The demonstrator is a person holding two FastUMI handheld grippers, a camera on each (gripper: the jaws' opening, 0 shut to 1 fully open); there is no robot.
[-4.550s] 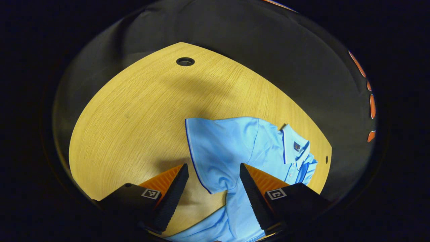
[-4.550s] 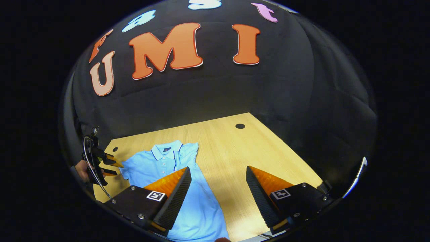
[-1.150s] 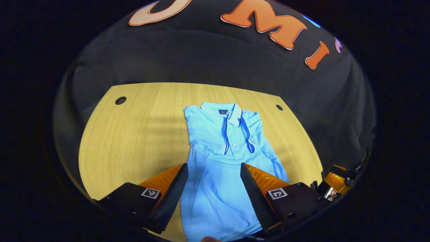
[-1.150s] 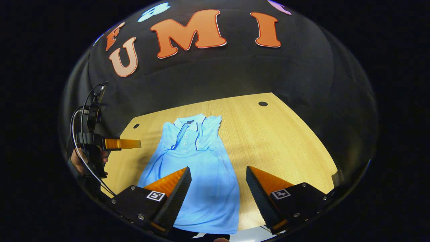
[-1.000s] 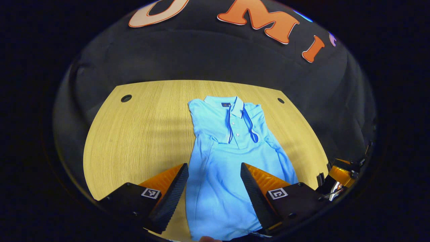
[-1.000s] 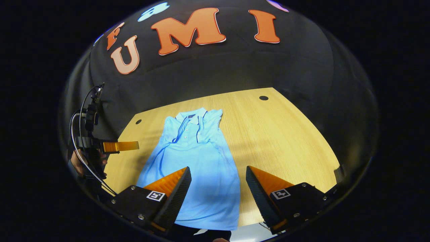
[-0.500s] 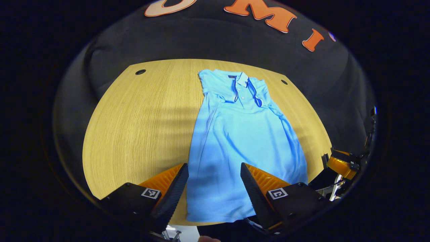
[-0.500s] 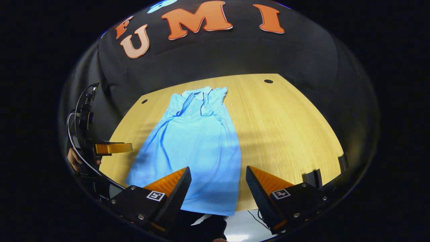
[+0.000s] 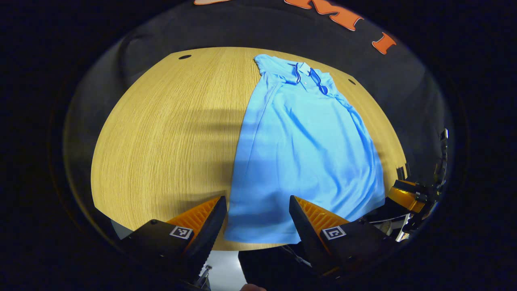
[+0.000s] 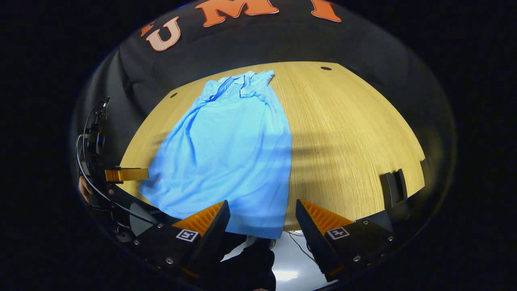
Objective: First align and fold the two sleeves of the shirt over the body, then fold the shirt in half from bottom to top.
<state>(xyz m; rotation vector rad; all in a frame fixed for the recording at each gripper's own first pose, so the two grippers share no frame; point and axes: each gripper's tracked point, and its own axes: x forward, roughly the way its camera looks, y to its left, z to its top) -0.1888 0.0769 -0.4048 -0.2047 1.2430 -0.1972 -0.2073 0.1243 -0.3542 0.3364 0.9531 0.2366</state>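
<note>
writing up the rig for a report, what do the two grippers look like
Each gripper, left and right, has two wedge-shaped fingers with ribbed inner faces on black blocks bearing square black-and-white tags; screws show on the right's blocks. Seen from the right gripper view, the left one carries looping black cables.

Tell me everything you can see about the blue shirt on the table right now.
The shirt is a light blue polo of soft knit-looking fabric, with a collar edged in darker blue and a short buttoned placket. It lies flat, front up, on the wooden table, collar toward the far edge, hem at the near edge. Both sleeves are folded in over the body, so the outline is a long panel widening toward the hem, with mild wrinkles. Only the table touches it; the left gripper and right gripper hover open near the hem.
</note>
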